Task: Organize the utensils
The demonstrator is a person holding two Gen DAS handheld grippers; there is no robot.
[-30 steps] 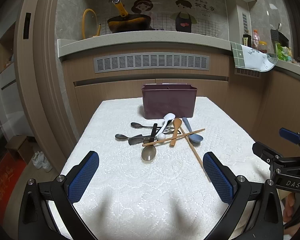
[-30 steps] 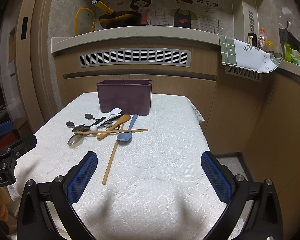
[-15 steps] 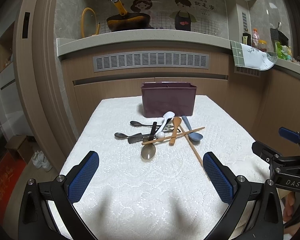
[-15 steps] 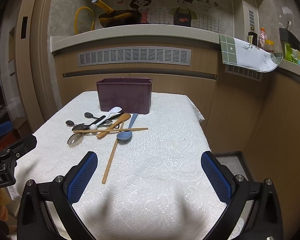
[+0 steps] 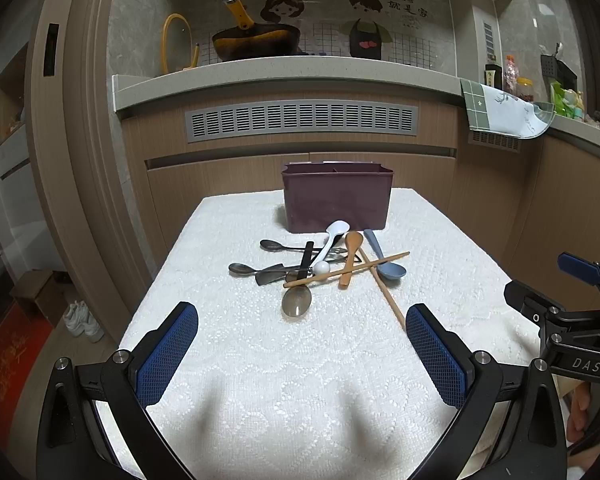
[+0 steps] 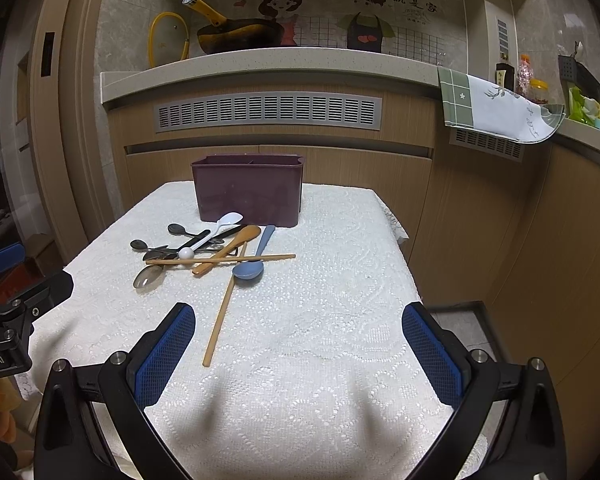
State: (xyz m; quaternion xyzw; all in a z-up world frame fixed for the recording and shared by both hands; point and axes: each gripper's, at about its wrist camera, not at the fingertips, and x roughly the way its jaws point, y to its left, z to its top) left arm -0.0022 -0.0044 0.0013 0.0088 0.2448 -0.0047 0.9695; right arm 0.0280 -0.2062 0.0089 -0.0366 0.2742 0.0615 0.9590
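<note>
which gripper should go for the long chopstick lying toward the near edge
Right, probably. That chopstick ends just ahead of the right gripper, near its left finger. In the left wrist view it lies off to the right of the left gripper. Both grippers' jaws are open and empty.

Wood cabinets with a grey vent under a stone counter.

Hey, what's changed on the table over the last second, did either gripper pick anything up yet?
Nothing visibly changed. The left gripper and right gripper hover open and empty over the tablecloth, and the utensil pile lies untouched in front of the purple holder.
</note>
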